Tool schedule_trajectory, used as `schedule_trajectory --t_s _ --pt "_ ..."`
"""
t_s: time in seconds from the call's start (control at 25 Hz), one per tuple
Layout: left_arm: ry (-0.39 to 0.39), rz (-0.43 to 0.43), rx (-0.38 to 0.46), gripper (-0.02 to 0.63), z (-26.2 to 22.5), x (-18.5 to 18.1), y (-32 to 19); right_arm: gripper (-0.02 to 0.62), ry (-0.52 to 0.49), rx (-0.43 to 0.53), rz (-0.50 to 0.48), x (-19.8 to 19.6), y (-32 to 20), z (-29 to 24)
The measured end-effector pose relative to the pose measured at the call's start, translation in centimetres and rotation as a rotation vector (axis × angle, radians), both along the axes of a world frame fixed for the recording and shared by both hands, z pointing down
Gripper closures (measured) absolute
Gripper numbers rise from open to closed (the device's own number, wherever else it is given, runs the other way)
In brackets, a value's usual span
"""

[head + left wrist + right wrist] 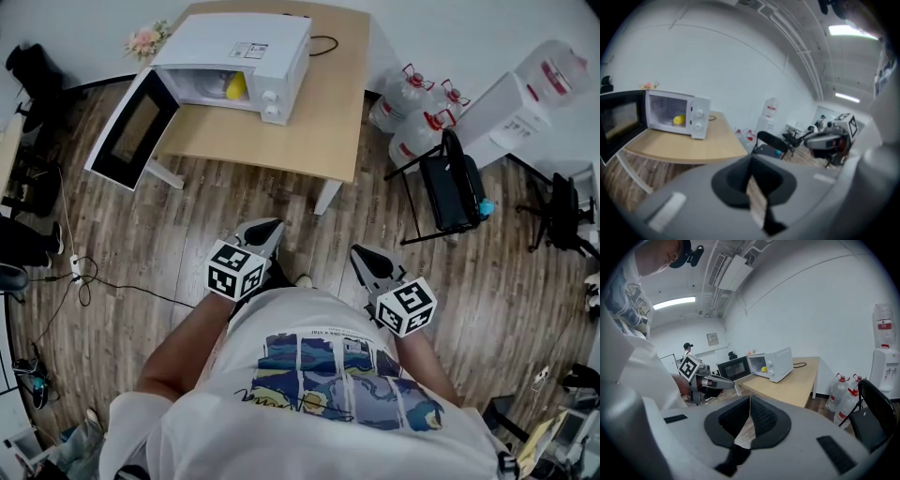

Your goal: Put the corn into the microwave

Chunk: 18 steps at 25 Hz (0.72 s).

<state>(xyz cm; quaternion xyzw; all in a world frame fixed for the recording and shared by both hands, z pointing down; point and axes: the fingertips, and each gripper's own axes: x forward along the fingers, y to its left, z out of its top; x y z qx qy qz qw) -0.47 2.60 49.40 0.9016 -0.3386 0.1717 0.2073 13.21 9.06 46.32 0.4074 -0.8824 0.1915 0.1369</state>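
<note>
Inside the microwave (246, 47), at the far end of the table (291, 131), the corn (235, 86) lies as a yellow piece on the cavity floor, toward the right of the opening and close to the control panel (272, 101). Both gripper views confirm this: the yellow shows within the white cavity, not on the table top. The microwave's door (131, 127) hangs fully open, swung out past the table's left edge.

You stand well back from the table on the wooden floor (187, 225). Your left gripper (265, 230) is held just in front of your body, its jaws clenched pad to pad with nothing between them. Your right gripper (367, 258) is held likewise, jaws pressed together and empty. Neither gripper is near the microwave or the corn.

Assessment: the placing named in the task appears complete, since the corn rests in the cavity and neither gripper holds it. The open door is the one item unsettled. The task sentence does not ask for it to be closed, so I judge nothing mandatory outstanding. If closing is expected, you would need to approach the table and push the door from its outer edge. No fault is visible in the corn's position.
</note>
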Motion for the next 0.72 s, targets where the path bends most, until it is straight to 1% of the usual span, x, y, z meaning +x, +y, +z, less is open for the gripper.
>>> schedule_trajectory --t_s 0.36,0.72 --pt "0.003 0.007 -0.003 0.598 0.1 -0.12 0.19 0.584 0.029 0.014 -0.007 -0.07 0.21 -0.12" --pt "0.013 0.015 -0.01 0.598 -0.15 -0.38 0.18 0.584 0.037 0.014 -0.024 -0.5 -0.03 0.16"
